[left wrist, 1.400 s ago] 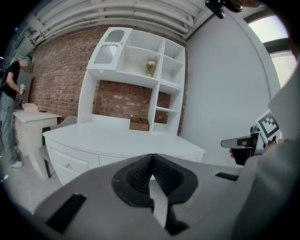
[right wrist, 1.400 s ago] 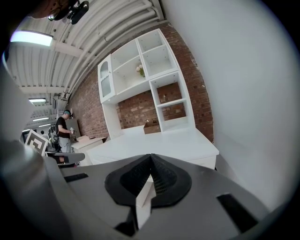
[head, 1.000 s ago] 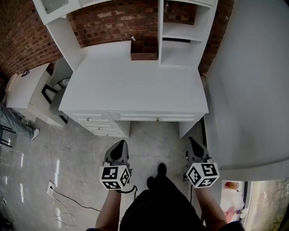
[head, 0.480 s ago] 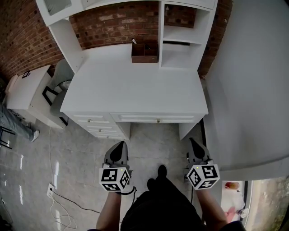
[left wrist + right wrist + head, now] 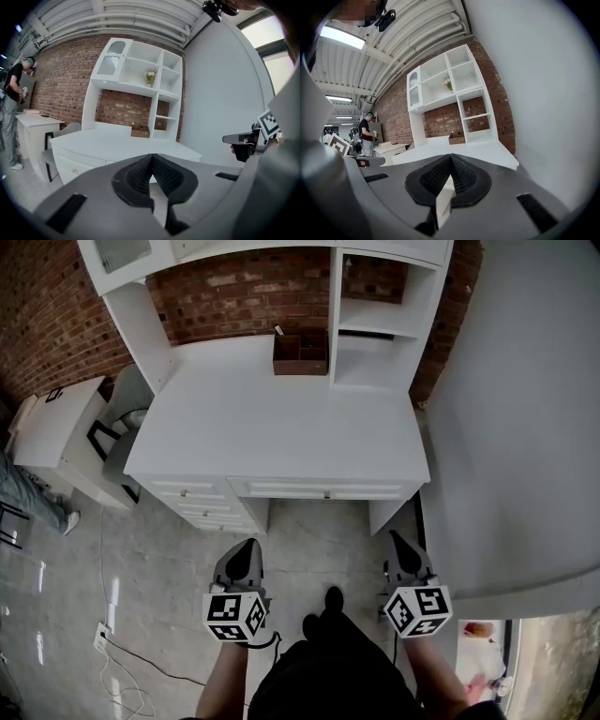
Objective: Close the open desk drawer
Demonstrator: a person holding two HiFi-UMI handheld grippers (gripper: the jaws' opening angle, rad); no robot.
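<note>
A white desk (image 5: 281,423) with a hutch stands against the brick wall. Its centre drawer (image 5: 323,489), with a small knob, juts a little out from under the top. In the left gripper view the desk (image 5: 117,143) lies ahead beyond the jaws. My left gripper (image 5: 251,545) hangs over the floor in front of the desk, shut with nothing in it; its jaws (image 5: 151,155) meet at the tip. To the right, my right gripper (image 5: 395,538) is level with it, also shut and empty (image 5: 451,156). Both are well short of the drawer.
A brown wooden box (image 5: 300,351) sits at the back of the desk top. Left of the desk are a stack of drawers (image 5: 202,501), a chair (image 5: 117,437) and a small white cabinet (image 5: 52,423). A white wall (image 5: 525,427) bounds the right. A cable (image 5: 122,667) trails on the floor.
Hardly anything: the head view has shifted slightly, and both grippers stay shut in the same place in front of the desk.
</note>
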